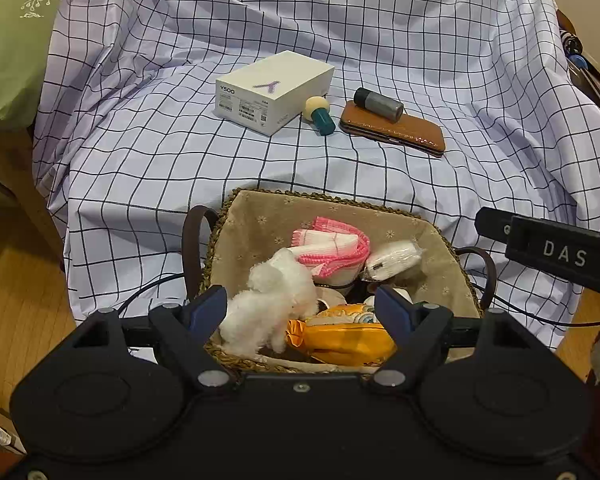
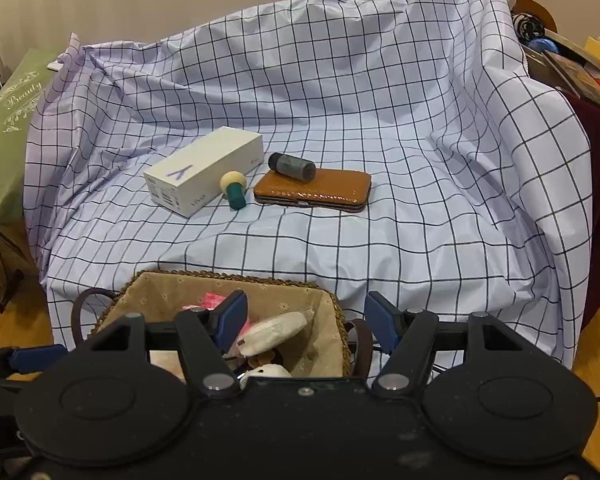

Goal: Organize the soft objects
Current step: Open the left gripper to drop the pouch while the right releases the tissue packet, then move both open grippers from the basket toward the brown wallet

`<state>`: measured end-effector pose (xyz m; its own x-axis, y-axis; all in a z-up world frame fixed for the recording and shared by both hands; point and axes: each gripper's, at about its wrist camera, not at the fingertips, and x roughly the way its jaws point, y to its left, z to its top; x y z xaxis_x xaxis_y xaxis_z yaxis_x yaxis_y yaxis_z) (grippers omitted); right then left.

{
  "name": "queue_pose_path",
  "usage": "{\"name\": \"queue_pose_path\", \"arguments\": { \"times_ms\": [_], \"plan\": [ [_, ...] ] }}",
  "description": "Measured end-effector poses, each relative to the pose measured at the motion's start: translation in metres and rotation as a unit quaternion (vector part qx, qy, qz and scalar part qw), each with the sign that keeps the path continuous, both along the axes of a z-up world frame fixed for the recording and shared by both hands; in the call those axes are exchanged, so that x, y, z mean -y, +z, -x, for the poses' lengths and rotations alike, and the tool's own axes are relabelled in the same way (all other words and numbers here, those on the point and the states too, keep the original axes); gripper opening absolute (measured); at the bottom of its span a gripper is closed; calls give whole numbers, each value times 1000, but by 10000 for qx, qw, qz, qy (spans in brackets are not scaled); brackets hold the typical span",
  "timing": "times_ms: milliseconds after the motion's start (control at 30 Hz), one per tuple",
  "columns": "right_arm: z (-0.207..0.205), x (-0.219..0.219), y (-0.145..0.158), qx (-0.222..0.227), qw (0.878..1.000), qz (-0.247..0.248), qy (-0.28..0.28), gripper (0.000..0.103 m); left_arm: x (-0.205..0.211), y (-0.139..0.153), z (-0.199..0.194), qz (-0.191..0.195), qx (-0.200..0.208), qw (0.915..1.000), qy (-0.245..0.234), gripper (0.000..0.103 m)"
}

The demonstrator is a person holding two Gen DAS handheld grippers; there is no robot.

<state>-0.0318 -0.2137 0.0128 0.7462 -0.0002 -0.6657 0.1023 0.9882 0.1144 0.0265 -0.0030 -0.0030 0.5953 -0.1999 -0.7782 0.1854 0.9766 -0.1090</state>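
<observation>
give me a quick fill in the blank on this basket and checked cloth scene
1. The grey cylinder lies on top of the brown ____.
2. The pink-edged cloth lies inside the ____.
3. The white box rests on the ____ cloth.
4. The fluffy toy in the basket is ____ in colour.

Missing words: case; basket; checked; white

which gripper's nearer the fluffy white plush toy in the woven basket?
Left. The left gripper hangs right over the fluffy white plush toy, its open fingers astride it. The right gripper hovers at the woven basket's far side.

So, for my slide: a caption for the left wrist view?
Open left tool above a lined basket holding a white plush and pink cloth.
</observation>
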Motion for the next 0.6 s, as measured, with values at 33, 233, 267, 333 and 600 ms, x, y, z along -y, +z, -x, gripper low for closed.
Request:
{"name": "queue_pose_path", "arguments": {
  "times_ms": [33,233,267,333,600],
  "plan": [
    [0,0,-1,-13,10000,3,-5,65,0,0,0,-3,3,10000,1,77],
    [1,-4,-4,-75,10000,21,23,65,0,1,0,-21,24,10000,1,77],
    [1,-5,-4,-82,10000,28,32,65,1,1,0,-20,23,10000,1,77],
    [1,-6,-4,-92,9999,33,43,65,1,1,0,-23,25,10000,2,77],
    [1,-6,-5,-119,9999,30,47,65,1,1,1,-28,36,10000,-3,77]
  ]
}}
